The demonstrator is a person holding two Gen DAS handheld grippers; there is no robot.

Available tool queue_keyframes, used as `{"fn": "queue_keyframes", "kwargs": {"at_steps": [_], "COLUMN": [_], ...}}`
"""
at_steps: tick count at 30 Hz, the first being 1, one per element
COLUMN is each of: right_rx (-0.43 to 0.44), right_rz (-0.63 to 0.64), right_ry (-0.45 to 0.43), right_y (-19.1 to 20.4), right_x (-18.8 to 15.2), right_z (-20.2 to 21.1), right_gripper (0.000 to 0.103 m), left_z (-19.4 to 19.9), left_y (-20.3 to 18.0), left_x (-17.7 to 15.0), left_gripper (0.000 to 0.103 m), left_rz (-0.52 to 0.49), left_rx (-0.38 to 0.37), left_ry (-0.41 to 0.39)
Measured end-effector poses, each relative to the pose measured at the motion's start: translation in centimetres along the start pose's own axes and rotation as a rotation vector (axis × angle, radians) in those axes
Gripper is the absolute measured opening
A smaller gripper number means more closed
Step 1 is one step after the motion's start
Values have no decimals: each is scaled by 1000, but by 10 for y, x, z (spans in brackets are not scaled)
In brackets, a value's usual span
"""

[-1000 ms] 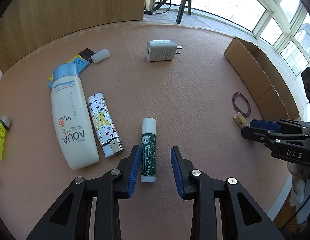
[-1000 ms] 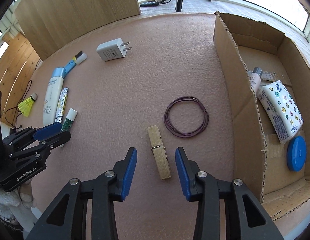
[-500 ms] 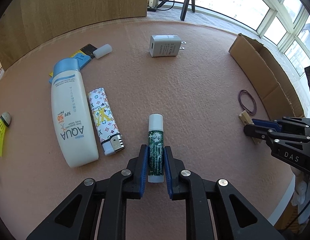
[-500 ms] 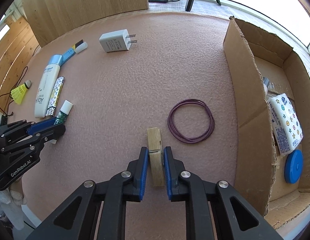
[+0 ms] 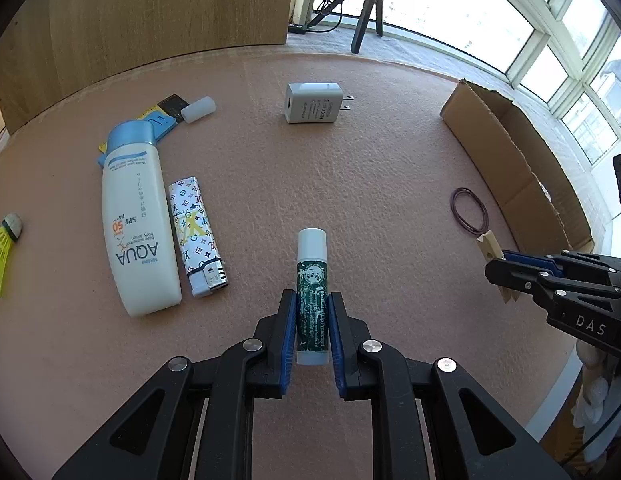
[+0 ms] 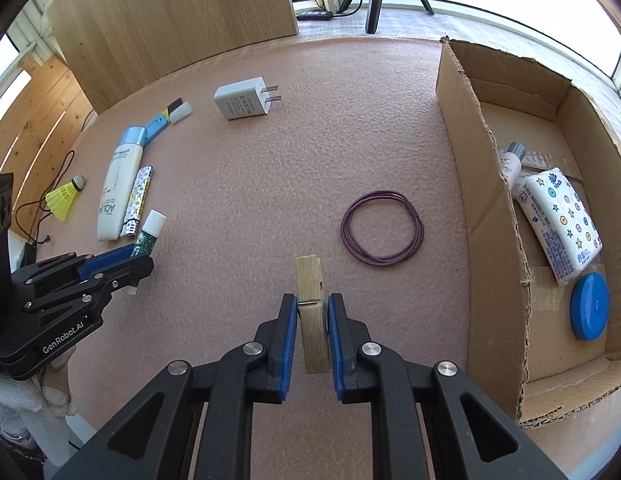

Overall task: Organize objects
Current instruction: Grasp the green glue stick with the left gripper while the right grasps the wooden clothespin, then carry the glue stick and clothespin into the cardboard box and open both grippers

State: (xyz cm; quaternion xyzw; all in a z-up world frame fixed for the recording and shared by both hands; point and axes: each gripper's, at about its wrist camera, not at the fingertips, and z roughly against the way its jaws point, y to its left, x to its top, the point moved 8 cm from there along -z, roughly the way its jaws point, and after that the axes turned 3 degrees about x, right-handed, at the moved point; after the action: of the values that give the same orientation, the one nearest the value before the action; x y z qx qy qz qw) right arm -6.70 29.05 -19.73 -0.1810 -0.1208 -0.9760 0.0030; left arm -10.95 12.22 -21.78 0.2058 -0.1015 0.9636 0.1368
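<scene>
The left claw is clamped on the lip balm tube; the right claw grips the wooden clothespin. Both items lie on the pink tabletop. The round tube may slip when lifted, and the clothespin could catch the cardboard box wall.

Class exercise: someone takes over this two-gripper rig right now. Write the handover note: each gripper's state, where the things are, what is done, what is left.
Left gripper: shut on the green lip balm stick, which lies on the pink mat.
Right gripper: shut on the wooden clothespin, also on the mat.
Done: tissue pack, blue round case and a small bottle lie in the cardboard box.
Left: both held items, plus purple hair ties, charger plug, sunscreen bottle, lighter, shuttlecock.
</scene>
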Motion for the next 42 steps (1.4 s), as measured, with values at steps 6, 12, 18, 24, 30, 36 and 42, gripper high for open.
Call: {"fn": "queue_keyframes", "kwargs": {"at_steps": [6,12,18,24,30,36,42], "right_rx": [31,44,44,34,3,-14,-25], "right_rz": [-26,-60,-52,-78,-118,-151,-157], "right_ry": [-49,-101,-139,-184,-208,-220,-207], "right_y": [-5,-21,-23,-43,-75,-99,-115], "right_x": [-2,0,8,16,15,10,5], "right_z": [30,58,74,94,109,114,110], "right_gripper": [14,14,14,14,14,14,14], "left_z": [15,22,26,35,35,24,6], "left_y": [-20,-48,-76,-112,-153,-192,-220], "left_x": [8,24,35,53,81,113,137], "left_gripper": [16,16,16,17,17,16,17], "left_rz": [-18,-59,-95,-162,-213,-252,-264], "left_rx": [-34,-64,-97,-130,-167,-182,-189], "left_ry": [-31,-61,-68,-96,-125,-150,-148]}}
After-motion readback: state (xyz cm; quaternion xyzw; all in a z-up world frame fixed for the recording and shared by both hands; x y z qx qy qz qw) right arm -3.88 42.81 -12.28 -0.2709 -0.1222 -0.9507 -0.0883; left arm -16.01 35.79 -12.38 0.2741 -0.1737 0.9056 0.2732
